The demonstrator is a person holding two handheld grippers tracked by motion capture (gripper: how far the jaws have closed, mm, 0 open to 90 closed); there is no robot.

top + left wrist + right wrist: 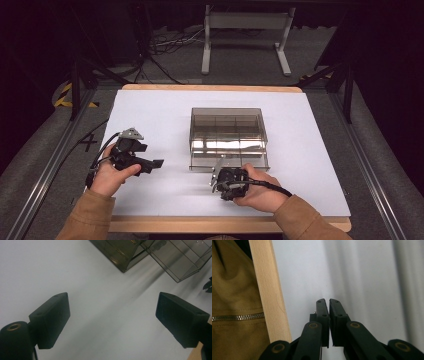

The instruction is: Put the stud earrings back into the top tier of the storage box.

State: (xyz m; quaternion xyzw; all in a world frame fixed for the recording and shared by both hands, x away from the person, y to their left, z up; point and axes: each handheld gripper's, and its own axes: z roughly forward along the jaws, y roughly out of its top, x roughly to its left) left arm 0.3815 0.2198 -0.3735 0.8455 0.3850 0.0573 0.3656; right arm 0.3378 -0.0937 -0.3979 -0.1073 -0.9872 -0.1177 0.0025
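A smoky clear plastic box (227, 136) with inner dividers stands in the middle of the white table top (150, 112). My left gripper (151, 155) is held low over the table, left of the box and pointing right. In the left gripper view the left gripper (112, 305) is open wide with nothing between its jaws, and the box's (120, 255) corner shows at the upper right. My right gripper (215, 183) sits just in front of the box's near edge. In its own view the right gripper (329, 301) is shut, with nothing seen between the jaws.
The table's wooden front edge (268, 290) runs close beside the right gripper, with a tan jacket sleeve (232, 290) behind it. Bare white surface lies left, right and behind the box. A metal frame stand (245, 40) and cables lie on the floor beyond the table.
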